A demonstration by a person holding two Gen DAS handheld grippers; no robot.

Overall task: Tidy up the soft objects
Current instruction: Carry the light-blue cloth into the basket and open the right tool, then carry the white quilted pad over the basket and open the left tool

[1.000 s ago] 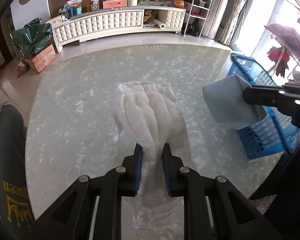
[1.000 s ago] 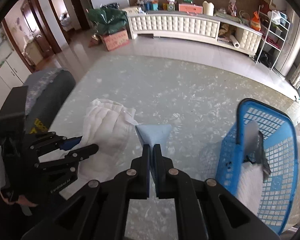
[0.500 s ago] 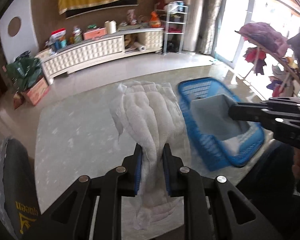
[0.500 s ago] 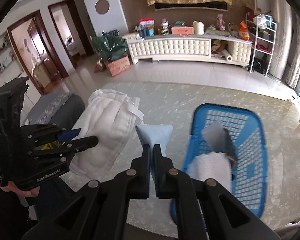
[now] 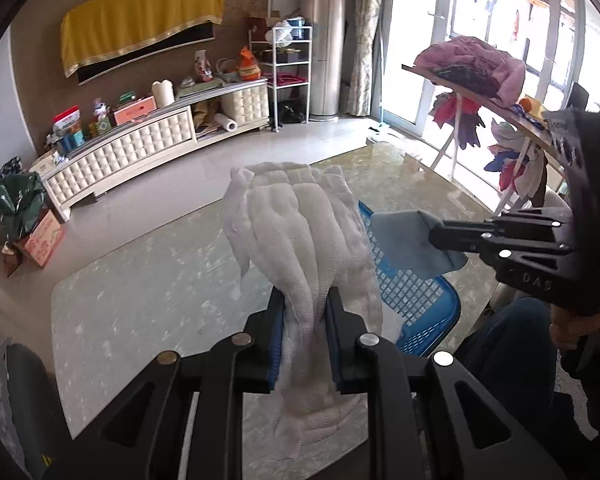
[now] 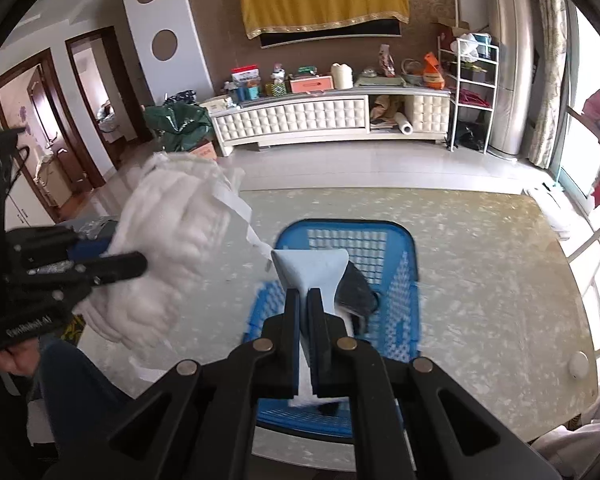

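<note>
My left gripper (image 5: pixel 305 308) is shut on a white waffle towel (image 5: pixel 300 232) and holds it in the air above the table, beside the blue basket (image 5: pixel 420 300). The towel also shows at the left of the right wrist view (image 6: pixel 172 248). My right gripper (image 6: pixel 309 300) is shut on a light blue cloth (image 6: pixel 312 270) and holds it over the blue basket (image 6: pixel 404 248). That cloth also shows in the left wrist view (image 5: pixel 404 240). The basket holds a dark cloth (image 6: pixel 354 292) and something white, partly hidden by my fingers.
The marble-pattern table (image 6: pixel 480 260) carries the basket. A grey chair (image 5: pixel 8 392) stands at its left edge. A drying rack with clothes (image 5: pixel 480 76) is at the right by the window. A long white cabinet (image 6: pixel 328 116) runs along the far wall.
Both grippers have risen and swung right toward the basket. The blue cloth now hangs over the basket, and the white towel has been lifted off the table.
</note>
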